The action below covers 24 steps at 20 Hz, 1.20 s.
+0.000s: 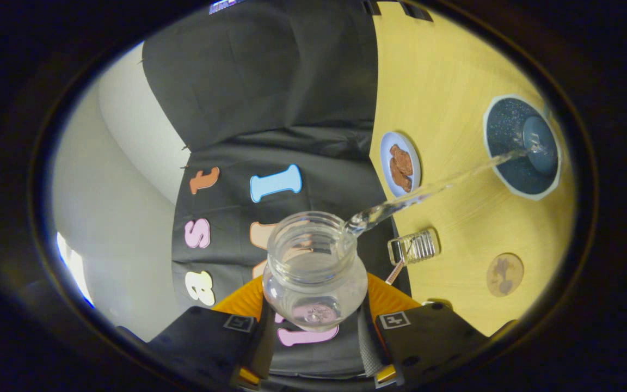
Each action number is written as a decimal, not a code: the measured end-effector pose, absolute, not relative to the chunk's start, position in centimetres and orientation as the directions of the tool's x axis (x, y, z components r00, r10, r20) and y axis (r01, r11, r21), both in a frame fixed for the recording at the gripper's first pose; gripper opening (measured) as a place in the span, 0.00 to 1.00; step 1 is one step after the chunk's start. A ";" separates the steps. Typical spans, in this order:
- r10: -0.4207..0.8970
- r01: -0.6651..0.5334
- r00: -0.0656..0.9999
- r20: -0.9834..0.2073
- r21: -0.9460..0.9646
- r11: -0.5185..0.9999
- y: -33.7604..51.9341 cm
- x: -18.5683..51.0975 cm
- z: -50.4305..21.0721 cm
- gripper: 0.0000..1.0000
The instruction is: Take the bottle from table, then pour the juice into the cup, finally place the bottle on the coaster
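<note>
The bottle (316, 272) is clear, glossy glass or plastic, held between matt black fingers (221, 340) with orange parts. The worktop (444, 81) looks like smooth pale wood. The dark cup (539, 144) stands on a speckled mat (504, 136); the round coaster (504, 274) looks like cork.

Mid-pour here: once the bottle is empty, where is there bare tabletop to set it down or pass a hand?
The gripper is shut on the bottle, pouring into the cup on its dark mat. Bare wood lies between the round coaster and the mat, and beyond the plate. It is crowded around the small clear jar, near the plate.
</note>
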<state>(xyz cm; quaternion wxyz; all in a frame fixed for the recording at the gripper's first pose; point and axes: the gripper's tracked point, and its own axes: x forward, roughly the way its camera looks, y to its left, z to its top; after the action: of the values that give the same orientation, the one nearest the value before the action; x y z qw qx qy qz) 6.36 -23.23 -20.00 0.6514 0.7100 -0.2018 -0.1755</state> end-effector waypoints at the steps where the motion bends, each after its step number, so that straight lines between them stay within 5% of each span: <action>1: -0.516 -0.061 0.856 0.015 0.996 -0.072 -23.3 6.4 -20.0 0.69; 24: -0.547 -0.149 0.836 0.044 0.977 -0.150 -23.3 6.7 -18.4 0.68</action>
<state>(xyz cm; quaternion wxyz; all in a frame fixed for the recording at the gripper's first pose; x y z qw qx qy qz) 6.68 -23.30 -18.36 0.6082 0.7403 -0.2352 -0.1636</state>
